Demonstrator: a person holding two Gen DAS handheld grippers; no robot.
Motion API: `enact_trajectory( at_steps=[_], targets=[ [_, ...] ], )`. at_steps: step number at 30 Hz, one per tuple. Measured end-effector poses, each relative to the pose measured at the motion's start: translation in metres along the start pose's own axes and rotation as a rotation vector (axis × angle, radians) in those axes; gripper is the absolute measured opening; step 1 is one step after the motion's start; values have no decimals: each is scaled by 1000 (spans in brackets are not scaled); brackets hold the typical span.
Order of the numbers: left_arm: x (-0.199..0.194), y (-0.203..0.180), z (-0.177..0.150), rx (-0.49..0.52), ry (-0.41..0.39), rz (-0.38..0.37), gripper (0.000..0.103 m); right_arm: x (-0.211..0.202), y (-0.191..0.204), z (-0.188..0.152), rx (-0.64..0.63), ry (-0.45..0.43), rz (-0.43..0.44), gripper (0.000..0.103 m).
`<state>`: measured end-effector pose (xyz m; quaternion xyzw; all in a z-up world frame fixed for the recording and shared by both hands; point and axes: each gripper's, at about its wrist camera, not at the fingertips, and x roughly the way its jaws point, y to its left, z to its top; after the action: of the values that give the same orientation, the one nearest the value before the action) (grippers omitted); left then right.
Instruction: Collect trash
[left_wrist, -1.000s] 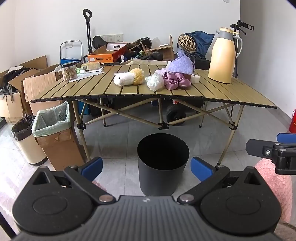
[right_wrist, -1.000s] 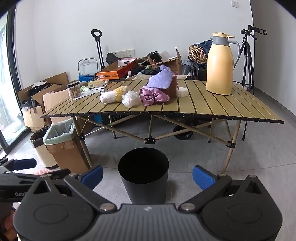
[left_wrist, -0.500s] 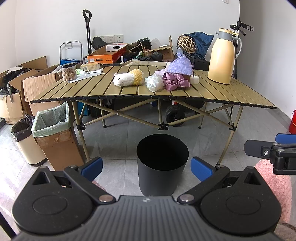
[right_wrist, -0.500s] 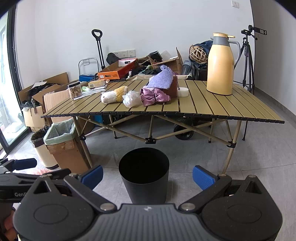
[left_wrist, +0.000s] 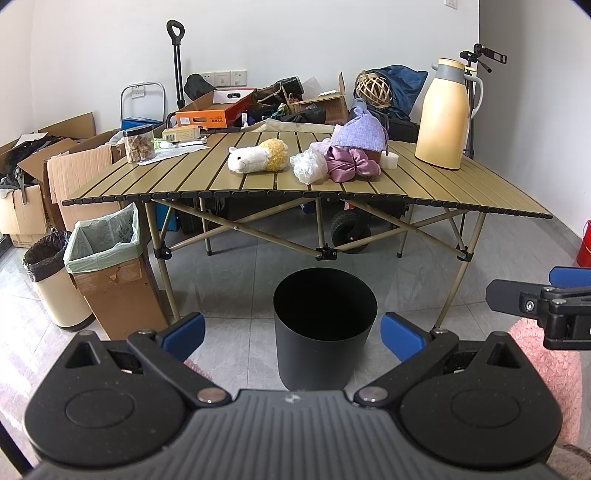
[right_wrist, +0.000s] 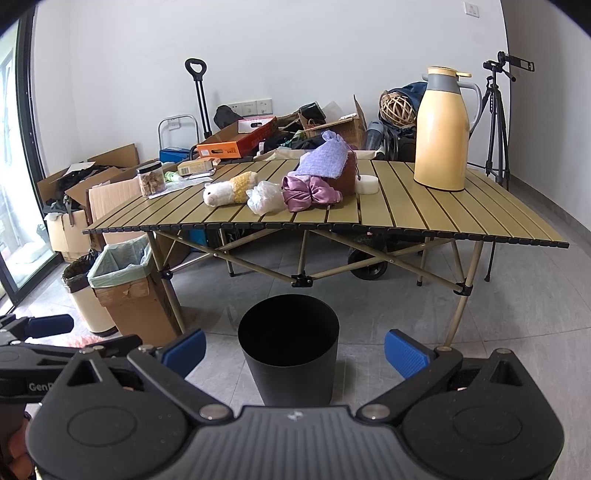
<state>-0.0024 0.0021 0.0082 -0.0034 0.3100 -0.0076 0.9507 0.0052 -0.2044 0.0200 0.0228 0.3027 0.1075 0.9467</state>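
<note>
Below, both left tongs (left_wrist: 291, 334) and right tongs (right_wrist: 294, 350) gape empty over a smooth black cylindrical bin (left_wrist: 325, 325); crinkled clear plastic bag (left_wrist: 309, 168) sits on the slatted counter (left_wrist: 461, 192).

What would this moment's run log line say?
left gripper: open, empty | right gripper: open, empty | black bin: on floor before table
</note>
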Motion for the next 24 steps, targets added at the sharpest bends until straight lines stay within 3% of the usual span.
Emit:
enact_trajectory(
  at_steps=[24],
  targets=[
    [-2,0,1,-4,-3,1,103,0,0,0,0,-1,0,103]
  ],
)
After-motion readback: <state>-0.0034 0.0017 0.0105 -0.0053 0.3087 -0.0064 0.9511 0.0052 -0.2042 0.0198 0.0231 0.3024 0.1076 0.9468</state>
